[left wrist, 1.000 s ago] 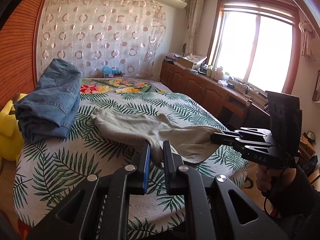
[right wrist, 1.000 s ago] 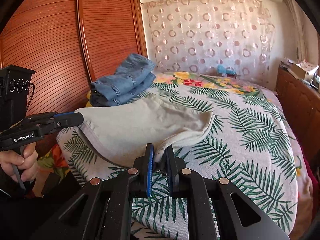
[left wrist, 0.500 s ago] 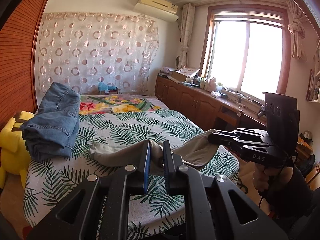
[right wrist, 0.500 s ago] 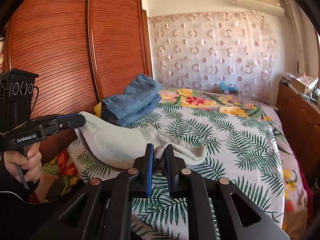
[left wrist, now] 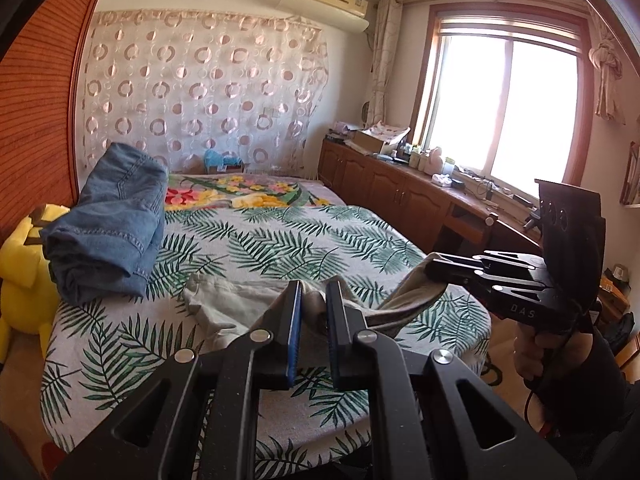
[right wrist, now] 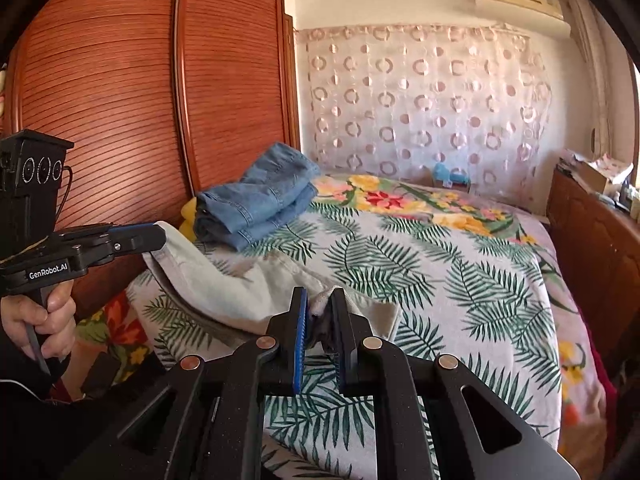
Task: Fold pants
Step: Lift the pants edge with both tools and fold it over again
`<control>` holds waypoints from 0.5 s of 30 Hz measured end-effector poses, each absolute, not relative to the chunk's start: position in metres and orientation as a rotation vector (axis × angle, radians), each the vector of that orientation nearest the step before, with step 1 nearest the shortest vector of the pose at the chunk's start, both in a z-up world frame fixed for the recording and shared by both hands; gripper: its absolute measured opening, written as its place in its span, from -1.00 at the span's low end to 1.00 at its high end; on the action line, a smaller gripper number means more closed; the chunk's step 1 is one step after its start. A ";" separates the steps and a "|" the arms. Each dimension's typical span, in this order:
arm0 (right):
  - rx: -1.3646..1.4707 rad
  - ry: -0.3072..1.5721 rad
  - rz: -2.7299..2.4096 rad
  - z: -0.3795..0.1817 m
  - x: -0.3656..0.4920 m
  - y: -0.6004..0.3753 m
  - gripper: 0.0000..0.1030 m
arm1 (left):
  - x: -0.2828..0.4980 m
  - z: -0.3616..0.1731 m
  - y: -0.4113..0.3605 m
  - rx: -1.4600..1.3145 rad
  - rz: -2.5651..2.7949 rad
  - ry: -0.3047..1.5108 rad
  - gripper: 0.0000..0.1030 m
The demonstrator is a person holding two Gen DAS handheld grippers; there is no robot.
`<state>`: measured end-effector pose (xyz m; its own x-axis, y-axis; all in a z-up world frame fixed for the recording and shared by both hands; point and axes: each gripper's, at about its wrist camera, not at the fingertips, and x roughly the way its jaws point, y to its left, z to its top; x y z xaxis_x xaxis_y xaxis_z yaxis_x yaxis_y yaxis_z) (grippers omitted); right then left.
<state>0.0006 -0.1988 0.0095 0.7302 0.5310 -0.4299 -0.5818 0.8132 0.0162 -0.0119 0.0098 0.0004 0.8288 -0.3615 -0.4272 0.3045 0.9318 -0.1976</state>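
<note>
You're pinching beige pants [left wrist: 240,304] w/ both grippers, left gripper [left wrist: 313,312] & right gripper [right wrist: 321,316], having dragged them off the bed [left wrist: 320,236], fabric bunching ahead of fingers—fold restarting.

Beige pants [left wrist: 240,304]: soft matt woven cloth. Folded jeans [left wrist: 108,236] at bed's far left edge: rough denim. Bedspread [left wrist: 304,240]: matt printed cotton. Wardrobe [right wrist: 140,92]: glossy ribbed wood.

Crumpled beige cotton pants [left wrist: 236,304] lie on the leaf-print bedspread [left wrist: 280,240] near its foot; folded blue denim jeans [left wrist: 108,232] sit behind them, leftward.
</note>
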 end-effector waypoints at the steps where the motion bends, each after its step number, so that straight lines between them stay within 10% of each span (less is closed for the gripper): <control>1: -0.123 0.443 0.611 0.009 0.003 -0.197 -0.78 | -0.009 -0.003 0.010 -0.128 -0.352 0.486 -0.75; 15: -0.148 0.477 0.578 0.011 0.046 -0.172 -0.78 | 0.030 -0.004 0.008 -0.072 -0.327 0.500 -0.75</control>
<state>0.0462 -0.1721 0.0115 0.7329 0.4897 -0.4723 -0.5568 0.8307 -0.0028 0.0296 0.0079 -0.0043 0.8268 -0.3252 -0.4590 0.2901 0.9456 -0.1474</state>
